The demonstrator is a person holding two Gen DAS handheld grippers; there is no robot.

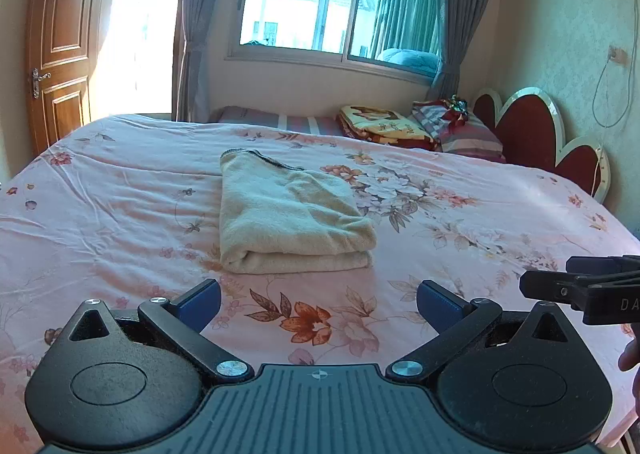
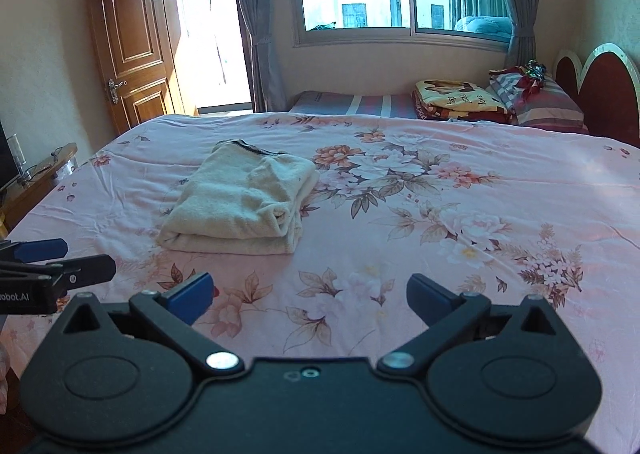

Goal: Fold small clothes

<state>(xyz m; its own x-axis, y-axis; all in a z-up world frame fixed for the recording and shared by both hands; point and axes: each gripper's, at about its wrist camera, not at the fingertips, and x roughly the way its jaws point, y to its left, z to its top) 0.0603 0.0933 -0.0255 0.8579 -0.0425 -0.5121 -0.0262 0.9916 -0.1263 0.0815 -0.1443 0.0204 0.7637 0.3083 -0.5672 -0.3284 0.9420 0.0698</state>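
A cream fleece garment (image 1: 288, 217) with a dark trimmed edge lies folded into a thick rectangle on the pink floral bedsheet (image 1: 120, 181). My left gripper (image 1: 318, 300) hovers just short of its near folded edge, open, with nothing between its blue pads. In the right wrist view the same garment (image 2: 244, 201) lies ahead and to the left. My right gripper (image 2: 310, 294) stands open over bare sheet (image 2: 440, 213), to the right of the garment. Each gripper shows at the edge of the other's view: the right gripper (image 1: 592, 286) and the left gripper (image 2: 52, 266).
Folded blankets (image 1: 384, 125) and striped pillows (image 1: 460, 129) are stacked at the far side by the red headboard (image 1: 532, 137). A wooden door (image 1: 60, 41) stands open at the left, a window (image 1: 336, 5) behind. A small side table (image 2: 36, 177) sits left of the bed.
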